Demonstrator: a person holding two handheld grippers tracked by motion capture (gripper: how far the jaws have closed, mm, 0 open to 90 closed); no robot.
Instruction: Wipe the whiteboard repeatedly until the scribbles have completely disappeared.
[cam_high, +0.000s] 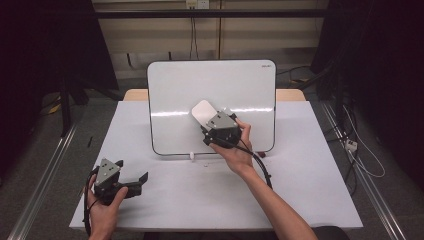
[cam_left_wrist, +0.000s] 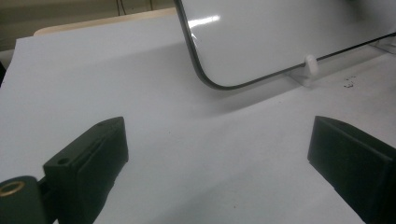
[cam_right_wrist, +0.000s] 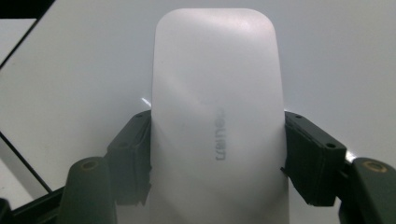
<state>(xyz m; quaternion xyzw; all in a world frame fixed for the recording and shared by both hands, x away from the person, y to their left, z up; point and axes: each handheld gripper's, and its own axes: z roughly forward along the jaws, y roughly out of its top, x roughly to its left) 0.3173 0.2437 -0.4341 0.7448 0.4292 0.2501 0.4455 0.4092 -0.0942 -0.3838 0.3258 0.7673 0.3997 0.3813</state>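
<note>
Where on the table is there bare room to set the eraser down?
Bare patches: the table right of the right forearm, and the middle strip between the left gripper and that forearm. It is crowded along the whiteboard foot, where the right gripper holds the eraser.

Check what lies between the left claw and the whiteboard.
Bare white table: in the high view nothing lies between the left claw and the whiteboard.

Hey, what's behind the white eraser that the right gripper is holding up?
Behind the white eraser, clamped in the right gripper, is the whiteboard, standing propped on the table. Its surface around the eraser looks blank; the patch directly behind it is covered, so any marks there can't be seen.
</note>
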